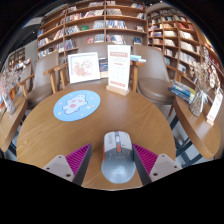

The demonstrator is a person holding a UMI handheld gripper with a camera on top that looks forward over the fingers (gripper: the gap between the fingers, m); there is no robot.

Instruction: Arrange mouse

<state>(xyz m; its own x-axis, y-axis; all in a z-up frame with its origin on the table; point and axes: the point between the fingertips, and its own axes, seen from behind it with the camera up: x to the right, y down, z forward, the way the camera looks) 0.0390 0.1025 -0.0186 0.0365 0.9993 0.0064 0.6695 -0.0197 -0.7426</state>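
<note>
Two fingers with magenta pads show at the near end of our view, and we find them standing apart. Between them sits the mouse, grey with a lighter upper body and a small red mark at its wheel. We note a narrow strip of table visible at each side of the mouse, so the gripper is spread about it rather than pressing on it. The mouse rests on the round wooden table, near the table's closest rim, its long axis running roughly along the fingers.

Beyond the mouse, further across the same table, we record a round light-blue mat with a pale printed figure; it lies flat and well apart from the mouse. At the table's far rim stand two upright display signs: a white card with a picture and, beside it, a taller sign in a wooden holder with red and white print.

Around the table we observe wooden bookshelves filled with books, lower display racks at either side, and a second wooden table edge carrying leaflets.
</note>
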